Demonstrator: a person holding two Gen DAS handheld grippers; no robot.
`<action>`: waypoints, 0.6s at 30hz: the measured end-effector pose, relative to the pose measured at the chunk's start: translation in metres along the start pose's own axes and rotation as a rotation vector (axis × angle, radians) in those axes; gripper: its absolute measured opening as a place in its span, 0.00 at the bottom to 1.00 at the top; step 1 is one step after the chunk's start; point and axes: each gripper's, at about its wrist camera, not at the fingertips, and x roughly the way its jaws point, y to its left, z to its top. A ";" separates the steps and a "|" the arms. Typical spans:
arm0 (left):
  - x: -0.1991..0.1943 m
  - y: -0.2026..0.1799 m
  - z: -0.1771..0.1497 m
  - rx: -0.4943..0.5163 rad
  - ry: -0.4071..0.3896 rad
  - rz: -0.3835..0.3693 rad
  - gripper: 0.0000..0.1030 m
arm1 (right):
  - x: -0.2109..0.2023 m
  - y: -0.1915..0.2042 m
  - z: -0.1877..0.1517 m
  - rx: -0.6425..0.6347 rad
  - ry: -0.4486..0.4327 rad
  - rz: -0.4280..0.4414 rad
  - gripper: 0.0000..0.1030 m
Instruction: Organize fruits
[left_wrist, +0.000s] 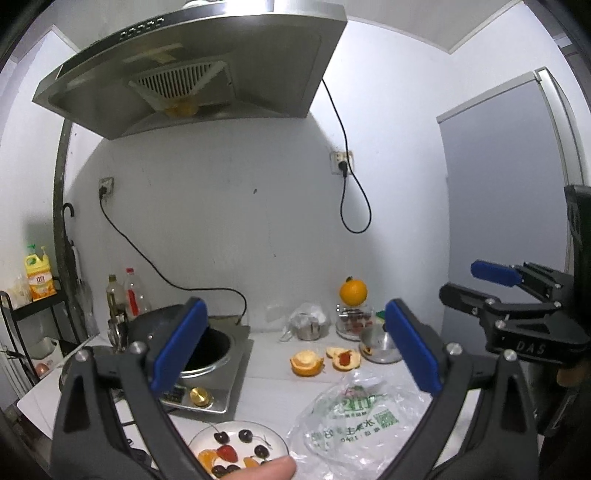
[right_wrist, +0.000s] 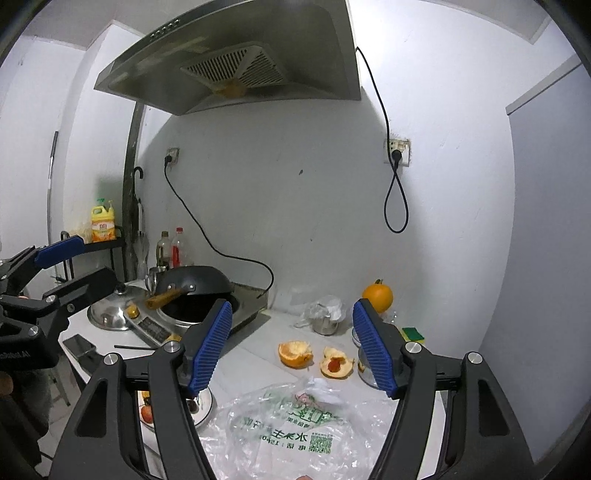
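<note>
A white plate (left_wrist: 273, 439) at the near counter edge holds dark cherries, a strawberry (left_wrist: 226, 452) and orange segments; it also shows in the right wrist view (right_wrist: 205, 406). Two orange peel halves (left_wrist: 306, 362) (left_wrist: 343, 358) lie further back, also seen in the right wrist view (right_wrist: 294, 353) (right_wrist: 337, 365). A whole orange (left_wrist: 353, 291) (right_wrist: 377, 296) sits on a jar at the back. My left gripper (left_wrist: 295, 347) is open and empty above the counter. My right gripper (right_wrist: 291, 347) is open and empty, held above the plastic bag (right_wrist: 295, 424).
A printed clear plastic bag (left_wrist: 354, 417) lies on the white counter (left_wrist: 273, 387). An induction cooker (left_wrist: 214, 373) with a black wok (right_wrist: 195, 284) stands to the left, a steel lid (right_wrist: 110, 314) beside it. Bottles (left_wrist: 129, 295), a bagged steel cup (left_wrist: 310, 325), a glass jar (left_wrist: 354, 325) and a sponge (right_wrist: 413, 334) stand at the back.
</note>
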 end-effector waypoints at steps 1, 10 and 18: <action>0.000 0.000 0.001 0.001 0.001 0.003 0.95 | 0.000 -0.001 0.000 0.001 0.000 0.000 0.69; 0.006 -0.001 -0.001 -0.001 0.009 0.000 0.95 | 0.007 -0.003 -0.002 0.006 0.013 0.008 0.69; 0.016 -0.002 -0.004 -0.010 0.023 0.002 0.95 | 0.013 -0.008 -0.004 0.014 0.020 0.014 0.69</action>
